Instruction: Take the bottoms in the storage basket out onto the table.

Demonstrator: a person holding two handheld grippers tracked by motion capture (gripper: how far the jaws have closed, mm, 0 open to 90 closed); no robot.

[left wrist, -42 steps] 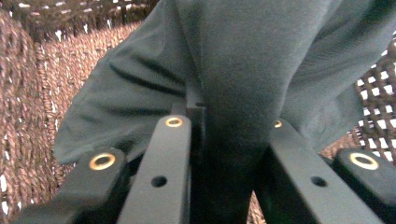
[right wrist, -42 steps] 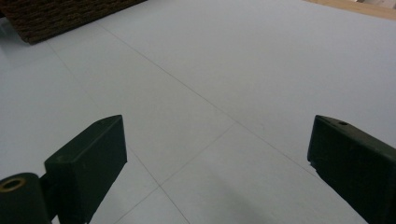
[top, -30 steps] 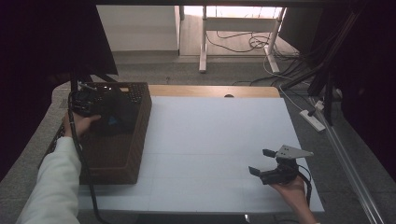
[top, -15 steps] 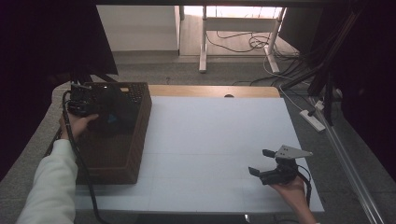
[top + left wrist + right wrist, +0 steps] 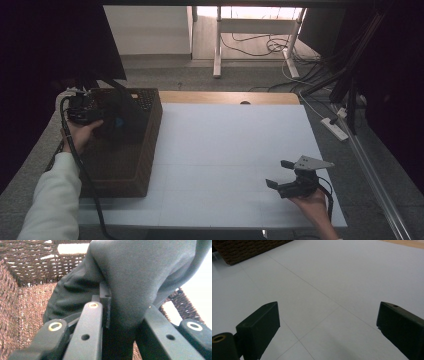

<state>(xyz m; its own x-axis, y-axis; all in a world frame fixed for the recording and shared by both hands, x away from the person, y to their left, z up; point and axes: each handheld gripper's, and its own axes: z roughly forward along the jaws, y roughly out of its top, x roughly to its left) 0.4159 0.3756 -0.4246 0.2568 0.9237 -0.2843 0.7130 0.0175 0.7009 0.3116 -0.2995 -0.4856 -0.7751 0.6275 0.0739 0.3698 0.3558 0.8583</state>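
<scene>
A brown woven basket (image 5: 125, 160) stands at the table's left edge. My left gripper (image 5: 116, 120) hovers over its far end, shut on a dark grey cloth (image 5: 125, 107) that bunches above the rim. In the left gripper view the grey cloth (image 5: 140, 272) is pinched between the jaws of the left gripper (image 5: 125, 310), with the basket's inner wall (image 5: 27, 267) behind it. My right gripper (image 5: 278, 173) rests low near the table's front right corner, open. In its own view the right gripper (image 5: 328, 312) has nothing between its jaws, just white tabletop.
A white mat (image 5: 235, 150) covers the table, with a wooden strip (image 5: 225, 97) showing at the far edge. A power strip (image 5: 334, 129) and a metal rail lie just off the right side. Desk legs and cables stand beyond the table.
My left gripper has shifted left and slightly up over the basket, carrying the grey cloth with it. The right gripper has stayed put.
</scene>
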